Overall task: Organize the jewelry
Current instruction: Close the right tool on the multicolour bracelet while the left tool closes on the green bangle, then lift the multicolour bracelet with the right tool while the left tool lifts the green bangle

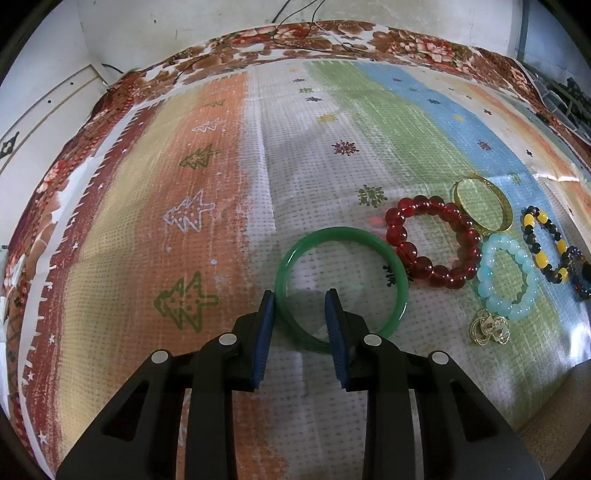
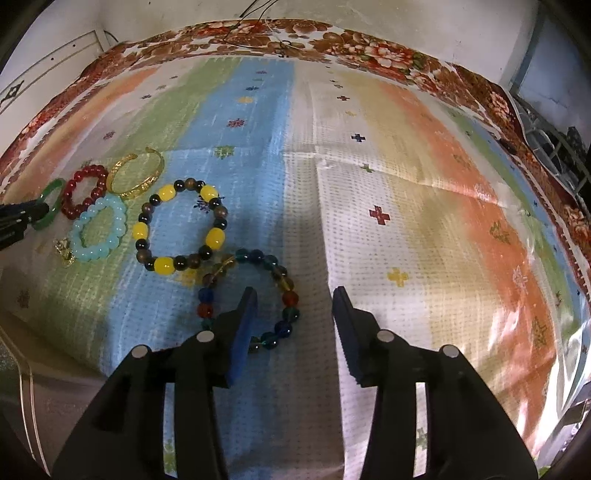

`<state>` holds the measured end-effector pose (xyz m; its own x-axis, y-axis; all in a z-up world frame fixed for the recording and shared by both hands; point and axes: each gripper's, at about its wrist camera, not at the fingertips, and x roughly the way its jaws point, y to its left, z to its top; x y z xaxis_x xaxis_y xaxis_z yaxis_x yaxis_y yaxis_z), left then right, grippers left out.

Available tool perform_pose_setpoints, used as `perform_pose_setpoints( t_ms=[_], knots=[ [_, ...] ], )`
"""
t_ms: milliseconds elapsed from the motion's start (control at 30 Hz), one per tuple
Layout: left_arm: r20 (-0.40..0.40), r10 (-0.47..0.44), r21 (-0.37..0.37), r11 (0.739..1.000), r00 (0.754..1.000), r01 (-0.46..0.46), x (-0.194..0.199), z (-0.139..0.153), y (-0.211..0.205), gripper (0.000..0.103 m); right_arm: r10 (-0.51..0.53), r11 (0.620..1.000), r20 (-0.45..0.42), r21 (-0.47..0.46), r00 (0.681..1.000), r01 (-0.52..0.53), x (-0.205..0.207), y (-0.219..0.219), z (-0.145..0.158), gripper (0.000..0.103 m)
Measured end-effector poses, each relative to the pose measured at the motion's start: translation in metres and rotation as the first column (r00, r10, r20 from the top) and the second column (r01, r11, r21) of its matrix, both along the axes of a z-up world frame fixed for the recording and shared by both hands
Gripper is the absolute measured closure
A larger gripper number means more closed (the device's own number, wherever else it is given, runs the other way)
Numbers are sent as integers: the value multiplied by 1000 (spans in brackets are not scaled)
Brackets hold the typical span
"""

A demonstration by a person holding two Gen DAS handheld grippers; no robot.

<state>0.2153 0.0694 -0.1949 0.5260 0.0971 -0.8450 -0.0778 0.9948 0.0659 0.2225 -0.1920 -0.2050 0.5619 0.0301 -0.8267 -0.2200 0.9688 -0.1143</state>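
A green bangle (image 1: 400, 288) lies flat on the striped cloth. My left gripper (image 1: 299, 301) is open, its jaws straddling the bangle's near-left rim, one pad outside and one inside the ring. Beside it lie a red bead bracelet (image 1: 397, 236), a gold cuff (image 1: 496, 221), a pale blue bead bracelet (image 1: 484, 273), a yellow-and-dark bead bracelet (image 1: 535, 240) and gold earrings (image 1: 489, 328). My right gripper (image 2: 293, 295) is open and empty; its left pad sits inside a multicolour glass bead bracelet (image 2: 286, 295). The yellow-and-dark bracelet (image 2: 214, 234) lies just beyond.
The striped plastic cloth (image 2: 406, 184) covers the table, over a floral cloth (image 1: 332, 37) at the far edge. Thin wires (image 1: 295, 26) trail over the back edge. A wall stands behind. The left gripper shows at the far left of the right wrist view (image 2: 22, 218).
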Motion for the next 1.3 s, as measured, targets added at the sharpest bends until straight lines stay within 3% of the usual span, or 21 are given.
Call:
perform_pose_setpoints(
  t_ms=[200, 300, 400, 467, 800, 900, 967, 1000, 1100, 1300],
  knots=[
    [0, -1, 2, 1000, 1000, 1, 0, 0, 0, 76, 20, 1000, 30, -1, 999, -20, -4, 3, 6, 58],
    [0, -2, 1, 1000, 1000, 2, 0, 0, 0, 76, 49, 997, 50, 50, 998, -51, -8, 7, 13, 59],
    [0, -1, 4, 1000, 1000, 1, 0, 0, 0, 76, 47, 999, -20, 10, 999, -47, 0, 13, -3, 59],
    [1, -1, 0, 1000, 1000, 1, 0, 0, 0, 76, 52, 999, -19, 11, 998, -52, 0, 13, -9, 58],
    [2, -3, 4, 1000, 1000, 3, 0, 0, -2, 76, 21, 995, -53, 102, 998, -16, 4, 1, -9, 59],
    [3, -2, -4, 1000, 1000, 2, 0, 0, -2, 76, 18, 996, -54, 87, 998, -14, 5, 1, -11, 67],
    [4, 5, -2, 1000, 1000, -5, 0, 0, -2, 80, 31, 994, -61, 102, 998, -25, 4, 1, -11, 89],
    [5, 11, -3, 1000, 1000, -11, 0, 1, -1, 86, 33, 993, -68, 115, 997, -25, 4, 0, -11, 92],
    [5, 20, -13, 1000, 1000, -20, -1, 1, 2, 96, 39, 993, -66, 115, 997, -31, 3, 0, -11, 92],
    [15, 32, -42, 999, 999, -32, -5, 3, 8, 96, 42, 990, -66, 134, 997, -33, 0, -2, -8, 92]
  ],
)
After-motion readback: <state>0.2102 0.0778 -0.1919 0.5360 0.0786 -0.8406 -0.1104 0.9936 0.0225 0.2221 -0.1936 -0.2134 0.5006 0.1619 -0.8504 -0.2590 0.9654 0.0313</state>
